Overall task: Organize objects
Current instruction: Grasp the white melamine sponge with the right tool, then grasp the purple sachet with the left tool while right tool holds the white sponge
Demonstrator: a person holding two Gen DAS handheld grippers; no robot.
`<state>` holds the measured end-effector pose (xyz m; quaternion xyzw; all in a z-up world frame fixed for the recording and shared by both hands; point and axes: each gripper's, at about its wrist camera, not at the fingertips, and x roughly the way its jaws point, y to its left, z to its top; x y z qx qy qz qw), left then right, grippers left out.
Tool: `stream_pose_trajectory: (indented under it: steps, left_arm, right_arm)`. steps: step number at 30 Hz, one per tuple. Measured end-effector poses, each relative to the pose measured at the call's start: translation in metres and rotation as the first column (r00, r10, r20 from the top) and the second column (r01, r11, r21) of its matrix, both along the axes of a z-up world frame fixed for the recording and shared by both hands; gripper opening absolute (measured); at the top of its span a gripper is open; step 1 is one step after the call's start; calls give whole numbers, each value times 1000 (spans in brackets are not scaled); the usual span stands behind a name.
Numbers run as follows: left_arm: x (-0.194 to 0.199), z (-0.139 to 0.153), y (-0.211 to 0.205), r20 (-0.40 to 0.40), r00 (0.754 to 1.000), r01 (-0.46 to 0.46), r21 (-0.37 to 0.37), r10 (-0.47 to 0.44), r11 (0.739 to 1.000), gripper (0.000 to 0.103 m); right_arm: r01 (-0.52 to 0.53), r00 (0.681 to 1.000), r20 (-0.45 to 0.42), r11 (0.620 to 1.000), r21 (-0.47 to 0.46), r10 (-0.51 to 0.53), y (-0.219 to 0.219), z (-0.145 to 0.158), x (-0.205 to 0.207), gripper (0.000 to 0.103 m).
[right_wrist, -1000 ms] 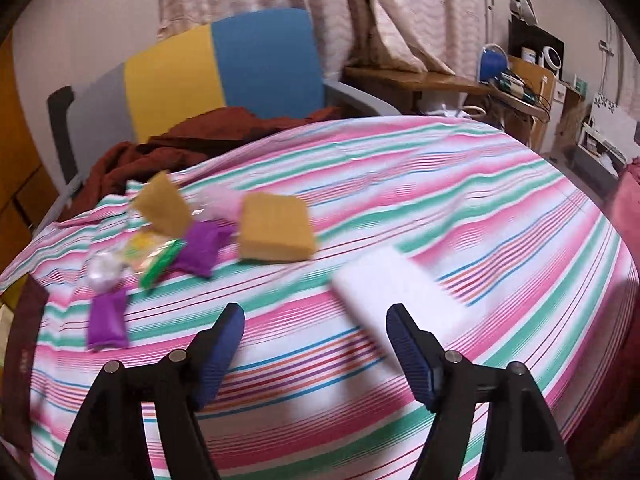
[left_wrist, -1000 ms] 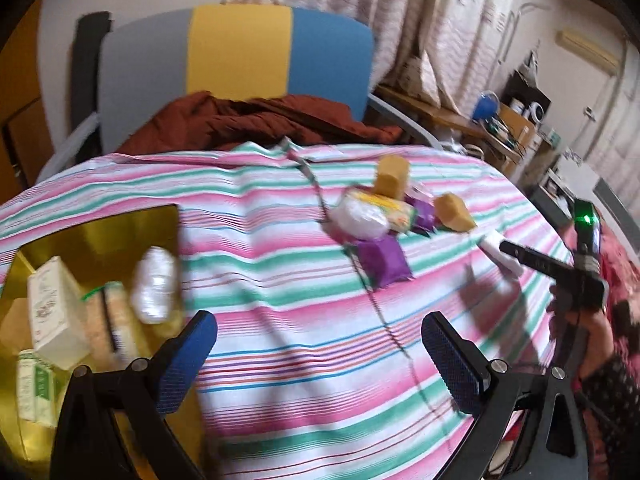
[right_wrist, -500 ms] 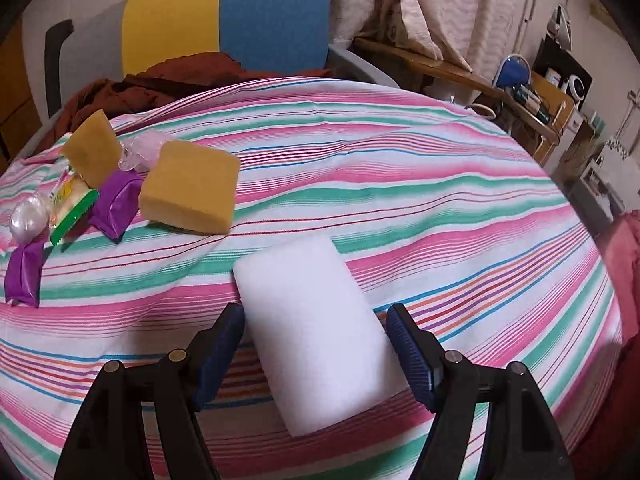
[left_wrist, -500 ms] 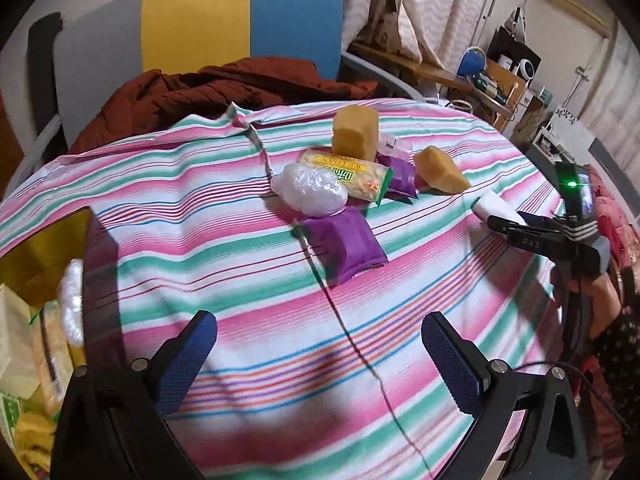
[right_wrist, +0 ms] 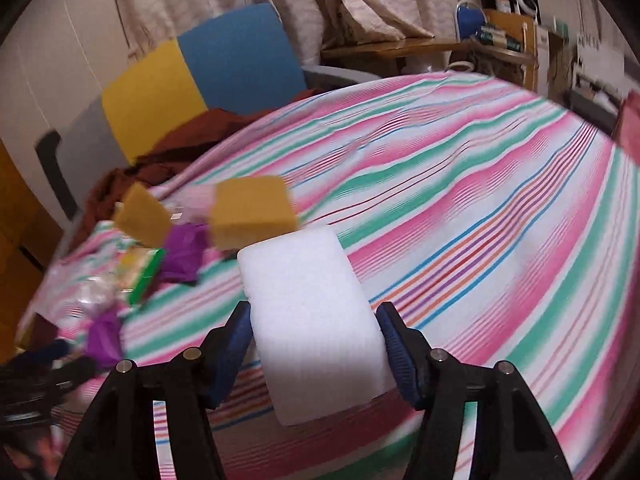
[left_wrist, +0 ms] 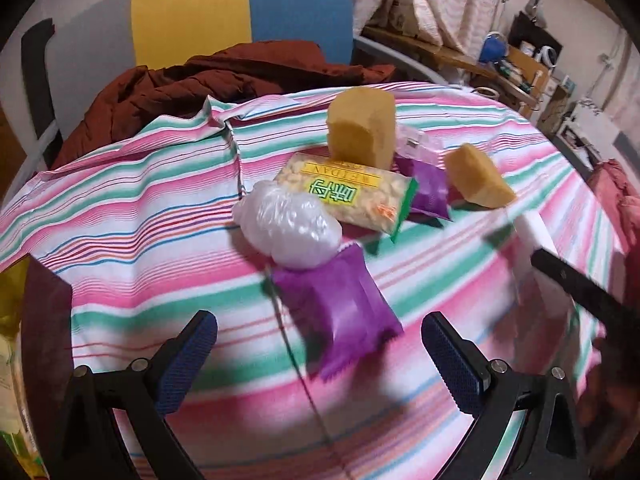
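My right gripper (right_wrist: pixel 316 344) is shut on a white foam sponge (right_wrist: pixel 312 312) and holds it above the striped tablecloth (right_wrist: pixel 480 208); the sponge also shows in the left wrist view (left_wrist: pixel 534 232). My left gripper (left_wrist: pixel 320 356) is open just in front of a purple packet (left_wrist: pixel 340 316). Behind the packet lie a clear plastic bag (left_wrist: pixel 288 228), a green-edged snack pack (left_wrist: pixel 352 196), a second purple packet (left_wrist: pixel 428 188) and two yellow sponges (left_wrist: pixel 360 128) (left_wrist: pixel 476 178). In the right wrist view the yellow sponges (right_wrist: pixel 252 210) (right_wrist: pixel 142 214) sit left of the white sponge.
A grey, yellow and blue chair (left_wrist: pixel 192 12) with a dark red garment (left_wrist: pixel 224 76) stands behind the table. A gold tray edge (left_wrist: pixel 12 304) with packets is at the far left. A cluttered desk (right_wrist: pixel 480 40) stands at the back right.
My right gripper closed on the white sponge and lifted it off the cloth. My left gripper moved right and forward from the gold tray to the purple packet.
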<state>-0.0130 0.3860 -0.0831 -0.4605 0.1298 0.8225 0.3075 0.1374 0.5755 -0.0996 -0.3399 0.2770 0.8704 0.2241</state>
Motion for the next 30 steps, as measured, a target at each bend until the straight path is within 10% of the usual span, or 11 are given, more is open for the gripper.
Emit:
stream_pose_trajectory:
  steps: [5, 18, 30]
  left_arm:
    - [-3, -6, 13, -69, 998, 5, -15, -6, 1000, 99]
    - [-4, -18, -8, -146, 988, 50, 36, -44, 998, 37]
    - [16, -18, -33, -204, 976, 80, 41, -70, 996, 36]
  right_arm:
    - [-9, 1000, -4, 995, 96, 10, -33, -4, -13, 64]
    - [6, 1000, 4, 989, 149, -6, -37, -9, -16, 64]
    - [-13, 999, 31, 968, 250, 6, -63, 0, -14, 63]
